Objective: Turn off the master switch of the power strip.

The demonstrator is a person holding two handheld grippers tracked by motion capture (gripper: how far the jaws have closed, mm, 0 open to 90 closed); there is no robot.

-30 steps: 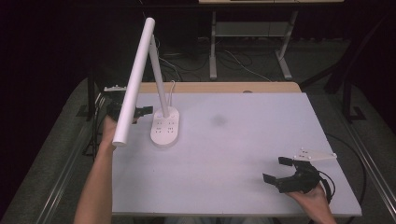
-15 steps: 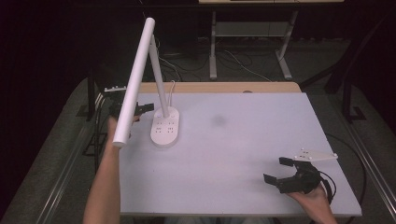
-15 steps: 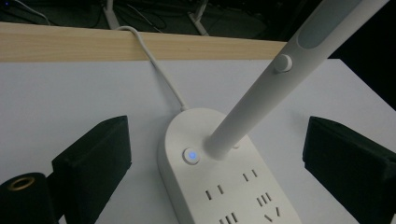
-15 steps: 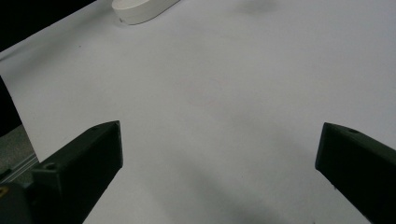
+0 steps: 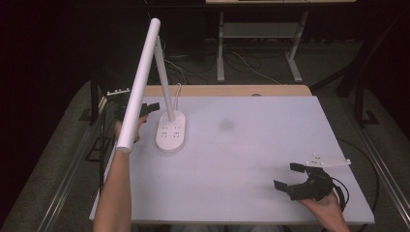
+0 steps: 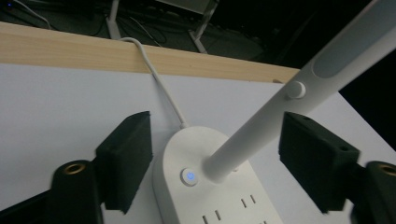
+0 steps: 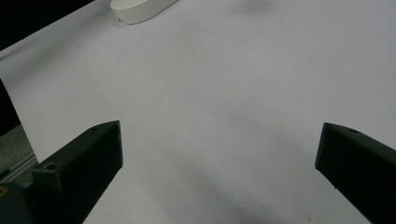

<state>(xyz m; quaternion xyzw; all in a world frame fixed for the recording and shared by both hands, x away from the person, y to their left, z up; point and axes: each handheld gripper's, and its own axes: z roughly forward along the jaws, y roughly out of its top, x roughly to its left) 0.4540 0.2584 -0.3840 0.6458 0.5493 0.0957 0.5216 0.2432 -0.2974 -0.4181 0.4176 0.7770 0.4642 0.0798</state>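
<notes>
A white desk lamp stands at the table's far left; its oval base (image 5: 170, 132) carries a slanted stem and a long tube head (image 5: 139, 82). My left gripper (image 5: 147, 110) is open just left of the base, partly hidden behind the tube head. In the left gripper view the left gripper (image 6: 215, 151) has its jaws wide apart on either side of the base (image 6: 187, 200) and stem (image 6: 252, 135), touching neither; a power button (image 6: 188, 176) glows blue. My right gripper (image 5: 287, 176) is open and holds nothing near the front right corner. The right gripper (image 7: 222, 144) looks across bare table.
The lamp's white cable (image 6: 159, 79) runs back over a wooden strip (image 5: 232, 91) at the table's far edge. The white table top (image 5: 251, 145) stretches between the two grippers. The lamp base (image 7: 140, 9) shows far off in the right gripper view. Dark floor and desk legs lie behind.
My left gripper has moved right and a little farther back, closer to the lamp base. The right gripper has stayed nearly still.
</notes>
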